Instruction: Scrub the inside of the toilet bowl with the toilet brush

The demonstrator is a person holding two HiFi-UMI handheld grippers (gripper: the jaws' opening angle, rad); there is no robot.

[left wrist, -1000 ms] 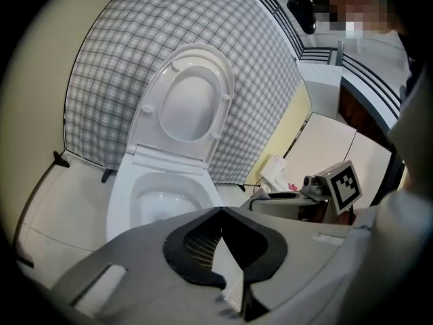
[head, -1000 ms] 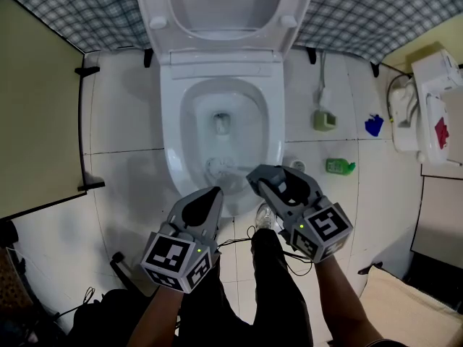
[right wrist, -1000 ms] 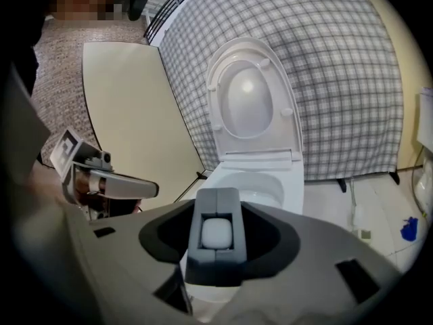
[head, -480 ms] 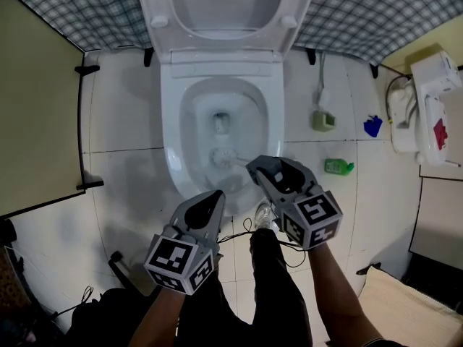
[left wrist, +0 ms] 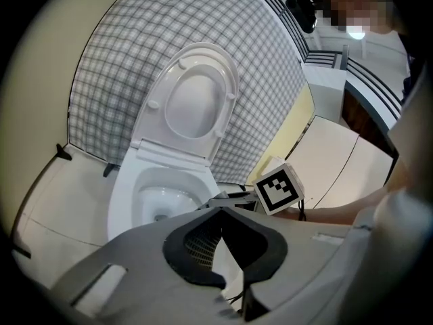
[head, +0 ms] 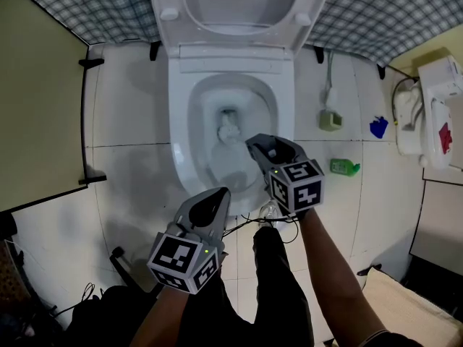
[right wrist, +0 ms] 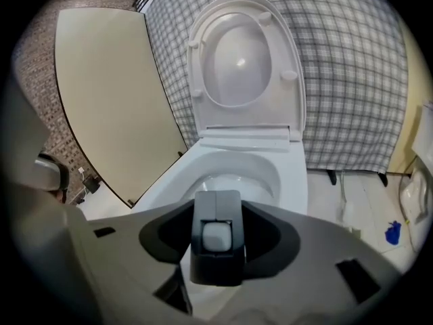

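The white toilet (head: 179, 147) stands open, its seat and lid (head: 239, 2) tipped up against the checked wall. My right gripper (head: 258, 150) hangs over the bowl's front right rim, shut on the dark handle of the toilet brush (right wrist: 216, 239). The pale brush head (head: 229, 130) sits deep in the bowl by the drain. In the right gripper view the handle's end fills the gap between the jaws, with the bowl (right wrist: 237, 171) beyond. My left gripper (head: 217, 197) hovers in front of the toilet, jaws together and holding nothing. The left gripper view shows the bowl (left wrist: 128, 195) ahead.
Right of the toilet, a green brush holder (head: 330, 119), a green bottle (head: 343, 167) and a blue object (head: 377, 127) sit on the floor tiles. A white appliance (head: 434, 107) stands far right. A beige partition (head: 36, 121) closes the left. A shoe (head: 269, 212) and cable lie below.
My right gripper has dropped and pushed forward over the bowl. The brush head slid from the bowl's near side to the drain. The left gripper stayed put.
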